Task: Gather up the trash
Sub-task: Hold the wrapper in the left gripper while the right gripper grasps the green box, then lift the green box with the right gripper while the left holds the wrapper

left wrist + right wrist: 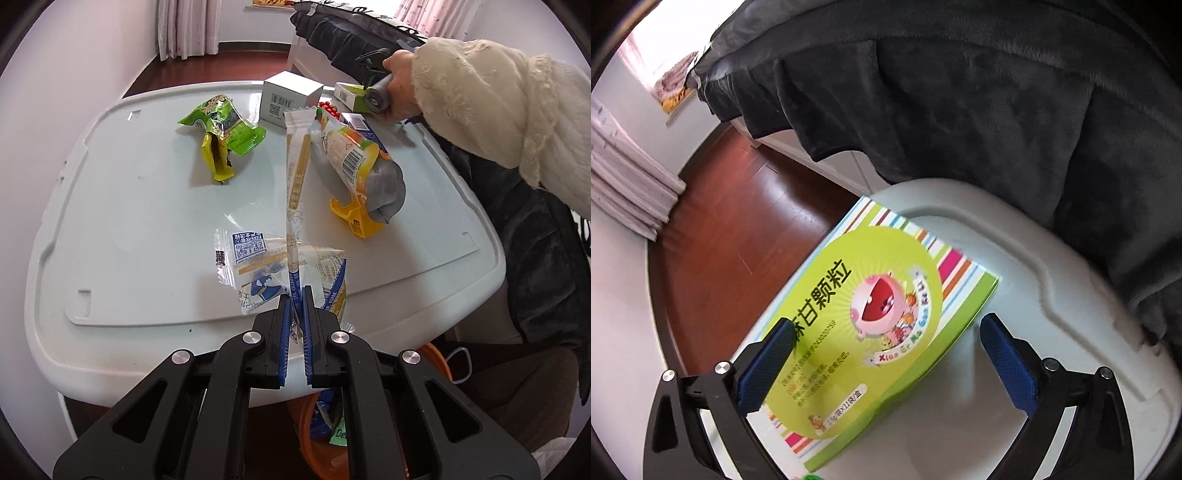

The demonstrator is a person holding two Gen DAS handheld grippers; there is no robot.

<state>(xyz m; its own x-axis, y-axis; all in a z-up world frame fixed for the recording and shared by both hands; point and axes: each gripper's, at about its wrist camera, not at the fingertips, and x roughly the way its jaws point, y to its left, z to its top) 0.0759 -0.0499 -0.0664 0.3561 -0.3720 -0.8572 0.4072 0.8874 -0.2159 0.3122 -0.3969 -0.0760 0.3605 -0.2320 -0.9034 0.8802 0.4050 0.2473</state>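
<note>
My left gripper (296, 295) is shut on a long clear and white wrapper strip (294, 184) and holds it above the front edge of the white table (147, 206). Another clear blue-printed wrapper (258, 266) lies just beyond the fingertips. A green snack bag (221, 129) and an orange pouch (354, 155) on a yellow clip lie farther back. An orange bin (317, 424) with trash sits below the table edge. My right gripper (886, 339) is open, its blue pads on either side of a green medicine box (857, 317) that lies at the table corner.
A white barcode box (288, 99) and red beads (328, 109) sit at the back of the table. A dark blanket (997, 110) hangs close behind the green box. Wood floor (738, 206) lies beyond the table edge.
</note>
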